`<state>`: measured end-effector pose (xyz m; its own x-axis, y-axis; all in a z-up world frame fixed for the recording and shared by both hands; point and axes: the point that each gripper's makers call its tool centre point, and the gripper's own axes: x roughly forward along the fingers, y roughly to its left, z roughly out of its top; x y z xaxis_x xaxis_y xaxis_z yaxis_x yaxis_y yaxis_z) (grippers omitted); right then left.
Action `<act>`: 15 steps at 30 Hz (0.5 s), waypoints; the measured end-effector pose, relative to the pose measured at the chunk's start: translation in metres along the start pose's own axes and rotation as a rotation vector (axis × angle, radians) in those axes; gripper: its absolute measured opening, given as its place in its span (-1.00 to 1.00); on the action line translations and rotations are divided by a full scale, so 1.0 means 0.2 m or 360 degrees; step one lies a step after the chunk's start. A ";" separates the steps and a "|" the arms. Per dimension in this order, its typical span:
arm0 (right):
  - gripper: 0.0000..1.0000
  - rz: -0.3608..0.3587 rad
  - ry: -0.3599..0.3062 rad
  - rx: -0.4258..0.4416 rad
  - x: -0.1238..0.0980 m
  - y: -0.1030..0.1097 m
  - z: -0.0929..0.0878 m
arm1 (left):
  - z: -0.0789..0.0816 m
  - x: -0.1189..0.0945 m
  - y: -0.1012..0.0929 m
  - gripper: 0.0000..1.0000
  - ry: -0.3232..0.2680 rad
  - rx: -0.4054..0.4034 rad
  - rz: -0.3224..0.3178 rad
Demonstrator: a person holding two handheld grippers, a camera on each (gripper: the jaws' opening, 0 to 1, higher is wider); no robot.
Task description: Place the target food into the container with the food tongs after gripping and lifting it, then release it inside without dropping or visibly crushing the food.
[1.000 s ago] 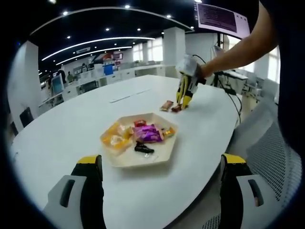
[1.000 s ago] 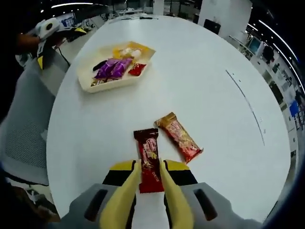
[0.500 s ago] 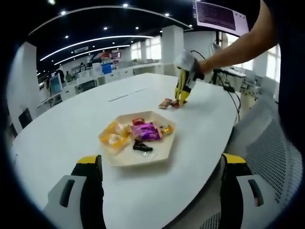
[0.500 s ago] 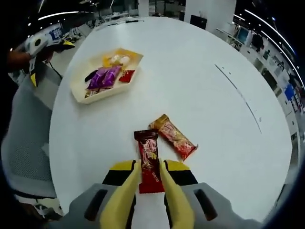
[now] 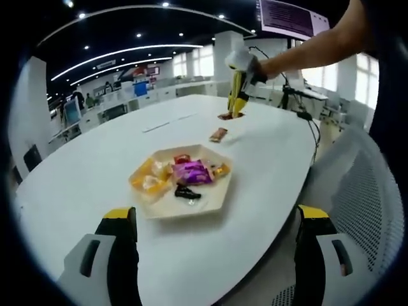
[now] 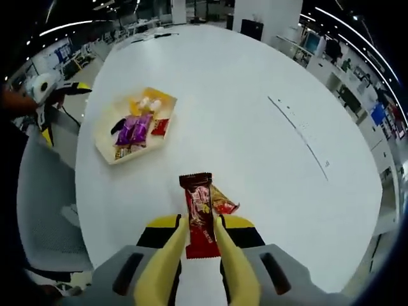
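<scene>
Open office: white table [image 5: 95, 172], mesh chair [image 5: 363, 191], ceiling lights [image 5: 127, 54].

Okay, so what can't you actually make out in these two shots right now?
- Dark red snack bar, right gripper view: its lower part is covered by the right gripper.
- Orange snack bar, right gripper view: partly behind the red bar.
- Wrappers in the tray, left gripper view: print too small.
- Left gripper, left gripper view: bottom edge cuts the base.
</scene>
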<state>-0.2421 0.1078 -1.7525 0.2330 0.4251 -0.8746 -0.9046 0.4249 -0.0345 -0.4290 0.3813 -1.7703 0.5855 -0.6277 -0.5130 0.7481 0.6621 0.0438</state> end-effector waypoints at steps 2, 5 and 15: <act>-0.56 -0.0015 0.0000 0.0015 -0.04 -0.02 0.04 | -0.01 0.01 -0.02 0.98 0.0012 -0.0001 -0.0033; -0.56 -0.0047 0.0006 0.0008 -0.09 -0.04 0.08 | -0.01 0.01 -0.03 0.98 0.0016 0.0014 -0.0048; -0.56 -0.0141 0.0003 0.0002 -0.21 -0.06 0.16 | 0.01 -0.01 -0.01 0.98 -0.0043 -0.0003 -0.0029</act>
<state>-0.2293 0.1101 -1.7003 0.3111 0.3844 -0.8692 -0.8801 0.4617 -0.1109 -0.4310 0.3793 -1.7671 0.5800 -0.6504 -0.4906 0.7581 0.6513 0.0329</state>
